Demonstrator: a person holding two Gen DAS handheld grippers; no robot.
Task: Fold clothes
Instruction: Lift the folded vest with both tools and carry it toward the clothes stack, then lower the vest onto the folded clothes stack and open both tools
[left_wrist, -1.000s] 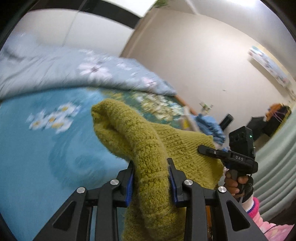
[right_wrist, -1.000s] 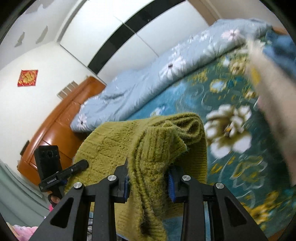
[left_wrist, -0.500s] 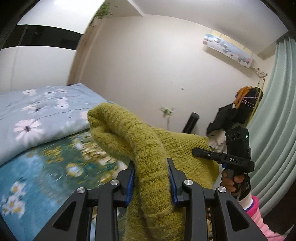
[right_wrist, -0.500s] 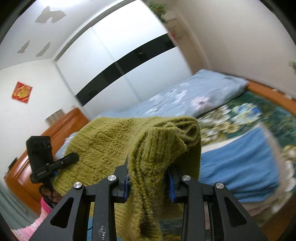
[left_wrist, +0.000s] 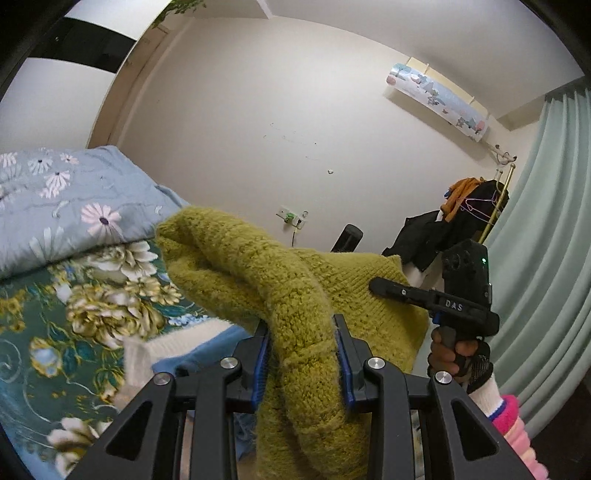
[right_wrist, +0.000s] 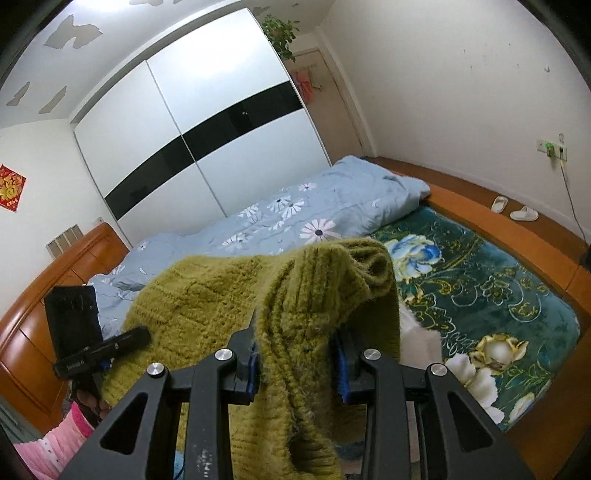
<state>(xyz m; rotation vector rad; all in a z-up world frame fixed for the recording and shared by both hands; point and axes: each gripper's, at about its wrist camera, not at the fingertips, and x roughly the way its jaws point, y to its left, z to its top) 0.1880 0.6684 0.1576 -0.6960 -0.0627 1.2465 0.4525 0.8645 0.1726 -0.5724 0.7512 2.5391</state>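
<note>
Left wrist view: the white letters "DAS" are readable on the black body of the right gripper (left_wrist: 373, 286), seen from the side at the right edge and held by the person's right hand (left_wrist: 456, 350) in a dark fingerless glove over a pink and white sleeve. The left gripper (left_wrist: 302, 354) is clamped on a thick fold of the olive-green knitted sweater (left_wrist: 280, 295), whose wool fills the gap between the blue pads (left_wrist: 260, 363). From the clamp the sweater bulges up and to the left, hangs down below the fingers, and stretches right to the other gripper's tip. Behind it lie a white and blue folded garment (left_wrist: 184, 350), a teal floral bedspread (left_wrist: 55, 332) and a pale blue daisy-print duvet (left_wrist: 66, 206). A printed cover wraps the air conditioner (left_wrist: 437, 98) high on the wall; its writing is too small to read.

Right wrist view: the right gripper (right_wrist: 298, 365) is clenched on a ribbed, bunched edge of the same sweater (right_wrist: 207, 295), which drapes over and below its fingers and spreads left towards the left gripper (right_wrist: 142, 336). That gripper carries a small white label too blurred to read, and whether it grips cannot be told from this side. A red square paper with gold characters (right_wrist: 10, 187), illegible, hangs on the left wall.
</note>
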